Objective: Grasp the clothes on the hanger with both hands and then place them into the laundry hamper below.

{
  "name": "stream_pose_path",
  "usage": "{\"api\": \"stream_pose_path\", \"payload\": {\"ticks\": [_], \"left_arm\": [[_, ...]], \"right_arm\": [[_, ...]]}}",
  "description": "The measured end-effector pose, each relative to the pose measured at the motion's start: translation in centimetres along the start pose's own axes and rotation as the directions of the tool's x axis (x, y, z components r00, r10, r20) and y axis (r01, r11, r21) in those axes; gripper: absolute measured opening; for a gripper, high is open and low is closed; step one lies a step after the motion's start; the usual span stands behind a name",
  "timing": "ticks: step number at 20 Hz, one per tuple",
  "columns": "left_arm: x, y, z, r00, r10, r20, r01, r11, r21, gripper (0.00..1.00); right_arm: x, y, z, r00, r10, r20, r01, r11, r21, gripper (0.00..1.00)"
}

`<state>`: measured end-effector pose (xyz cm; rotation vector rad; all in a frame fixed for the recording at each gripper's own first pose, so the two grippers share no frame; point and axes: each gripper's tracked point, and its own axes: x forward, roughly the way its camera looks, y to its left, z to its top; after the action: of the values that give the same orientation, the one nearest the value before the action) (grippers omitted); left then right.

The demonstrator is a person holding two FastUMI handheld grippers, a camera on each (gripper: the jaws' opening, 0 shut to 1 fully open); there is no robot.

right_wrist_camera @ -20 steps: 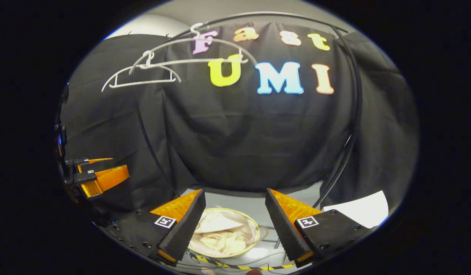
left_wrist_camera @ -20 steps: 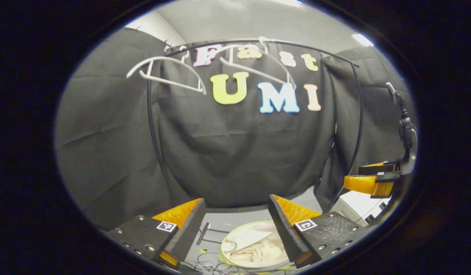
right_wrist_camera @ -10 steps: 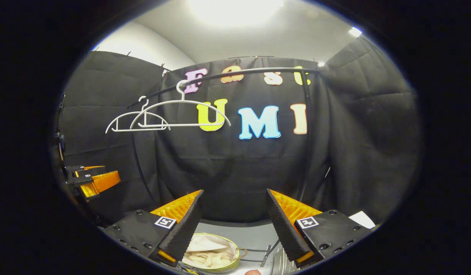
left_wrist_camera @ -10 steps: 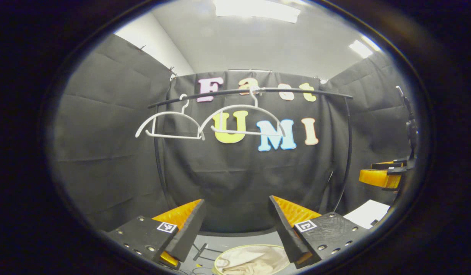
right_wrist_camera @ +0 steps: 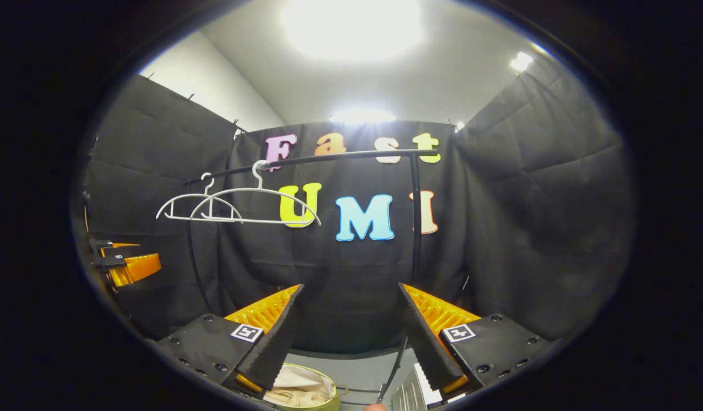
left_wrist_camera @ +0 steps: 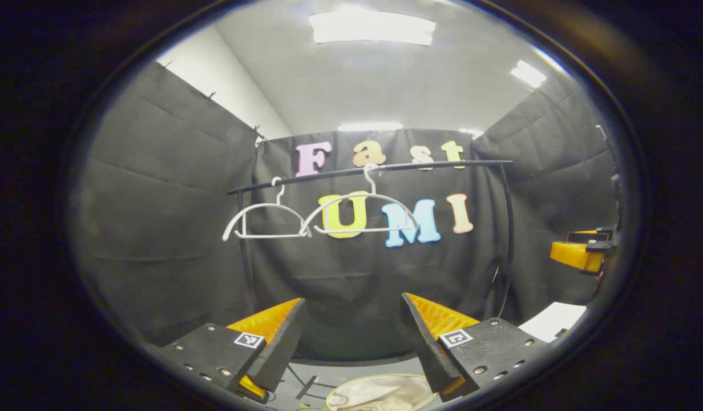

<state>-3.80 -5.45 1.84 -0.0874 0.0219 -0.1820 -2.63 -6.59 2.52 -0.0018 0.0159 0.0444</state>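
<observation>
Both cameras have tipped upward since a second ago: the ceiling lights now show above the rail (left_wrist_camera: 374, 169), and the laundry hamper (left_wrist_camera: 380, 394) has slid to the very bottom edge of each view.

The left gripper (left_wrist_camera: 351, 337) has its fingers well apart with nothing between them; the right gripper (right_wrist_camera: 348, 334) likewise stands wide apart and holds nothing.

Two white hangers (left_wrist_camera: 360, 214) hang bare from the rail, side by side, their long bars running along the rail's line and their hooks pointing up over it. In the right gripper view the same hangers (right_wrist_camera: 237, 205) sit toward the rail's left end and overlap.

Below the rail, the hamper (right_wrist_camera: 303, 391) holds the cream clothes (right_wrist_camera: 297, 385), a crumpled heap with no clear long axis. The clothes (left_wrist_camera: 374, 397) lie inside the hamper's rim, far beneath the hangers.
</observation>
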Motion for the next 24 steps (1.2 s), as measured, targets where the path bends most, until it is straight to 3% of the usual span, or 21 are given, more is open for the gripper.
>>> {"api": "stream_pose_path", "payload": {"ticks": [24], "left_arm": [[-0.2, 0.3, 1.2, 0.999, 0.024, 0.047, -0.025, 1.0, 0.016, 0.96]], "right_arm": [[0.8, -0.1, 0.7, 0.999, -0.007, 0.042, 0.008, 1.0, -0.018, 0.99]]}}
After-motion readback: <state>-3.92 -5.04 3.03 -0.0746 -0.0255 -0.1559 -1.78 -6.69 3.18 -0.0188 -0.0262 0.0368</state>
